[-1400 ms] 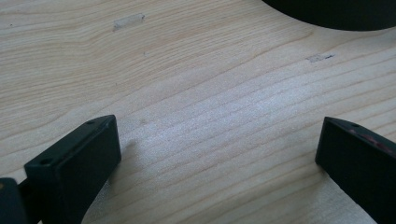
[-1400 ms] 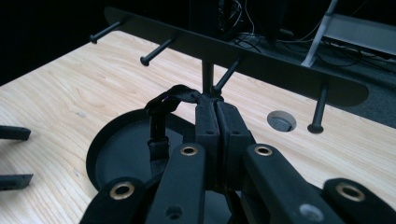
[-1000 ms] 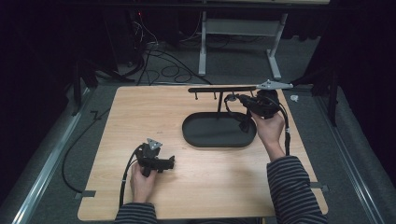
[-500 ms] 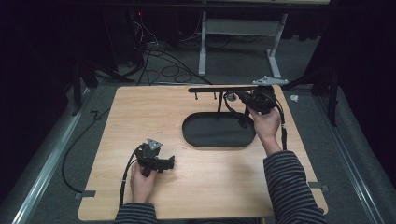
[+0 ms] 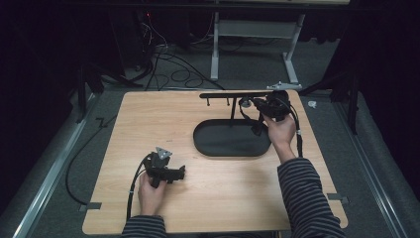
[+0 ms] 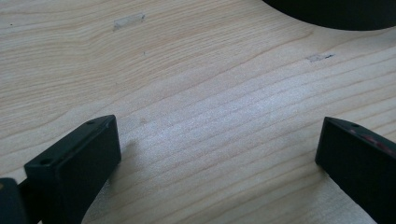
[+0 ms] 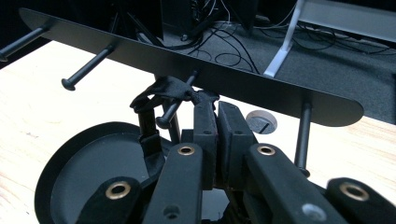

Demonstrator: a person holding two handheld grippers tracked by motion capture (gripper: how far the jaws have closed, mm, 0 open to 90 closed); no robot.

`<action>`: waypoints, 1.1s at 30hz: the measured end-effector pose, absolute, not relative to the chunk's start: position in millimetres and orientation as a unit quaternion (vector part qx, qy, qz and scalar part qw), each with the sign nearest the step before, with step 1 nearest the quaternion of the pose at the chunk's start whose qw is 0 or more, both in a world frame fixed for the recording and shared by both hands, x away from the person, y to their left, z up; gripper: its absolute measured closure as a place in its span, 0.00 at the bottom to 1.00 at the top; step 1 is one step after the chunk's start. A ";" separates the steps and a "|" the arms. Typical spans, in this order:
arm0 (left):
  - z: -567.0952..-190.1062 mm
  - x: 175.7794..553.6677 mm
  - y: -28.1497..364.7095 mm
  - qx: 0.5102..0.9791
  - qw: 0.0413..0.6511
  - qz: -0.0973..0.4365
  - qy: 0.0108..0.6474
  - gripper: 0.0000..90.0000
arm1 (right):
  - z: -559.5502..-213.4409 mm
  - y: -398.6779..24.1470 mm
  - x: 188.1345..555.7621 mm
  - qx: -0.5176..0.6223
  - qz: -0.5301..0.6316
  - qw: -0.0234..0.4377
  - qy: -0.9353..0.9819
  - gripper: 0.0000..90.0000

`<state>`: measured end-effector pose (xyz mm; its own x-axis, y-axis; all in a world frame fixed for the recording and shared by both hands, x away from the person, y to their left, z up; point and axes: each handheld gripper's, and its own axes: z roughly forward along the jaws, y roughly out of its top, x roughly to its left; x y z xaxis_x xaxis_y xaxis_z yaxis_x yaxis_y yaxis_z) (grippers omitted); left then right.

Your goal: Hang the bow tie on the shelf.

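Observation:
A black stand with an oval base (image 5: 208,146) and a pegged crossbar (image 5: 220,94) stands right of the table's centre. My right gripper (image 5: 253,103) is up at the bar. In the right gripper view a black strap (image 7: 163,91) loops over a peg (image 7: 175,112), and its end is pinched between the tips of my right gripper (image 7: 215,105). Those jaws have just eased apart by a hair, with the strap between them. My left gripper (image 5: 182,172) rests on the wood at the front left. It stands open (image 6: 215,135) over bare table, near the base's edge (image 6: 327,14).
More bare pegs (image 7: 86,70) stick out along the bar. A round grommet (image 7: 260,121) sits in the tabletop behind the stand. Cables (image 5: 163,54) and a white desk frame (image 5: 215,49) lie on the floor beyond the far edge.
My right hand and gripper have shifted a little left and toward the bar. The left hand has stayed where it was.

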<state>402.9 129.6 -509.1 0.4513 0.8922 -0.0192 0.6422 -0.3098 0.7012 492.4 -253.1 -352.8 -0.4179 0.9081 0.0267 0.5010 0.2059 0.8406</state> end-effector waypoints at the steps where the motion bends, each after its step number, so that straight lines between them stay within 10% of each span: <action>1: -509.1 402.9 129.7 0.787 0.327 0.191 0.488 0.00 | -353.4 -253.3 492.9 0.481 0.409 0.247 0.735 0.98; 33: -509.1 402.9 129.8 0.787 0.327 0.191 0.487 0.00 | -350.1 -257.8 486.4 0.477 0.415 0.241 0.737 0.82</action>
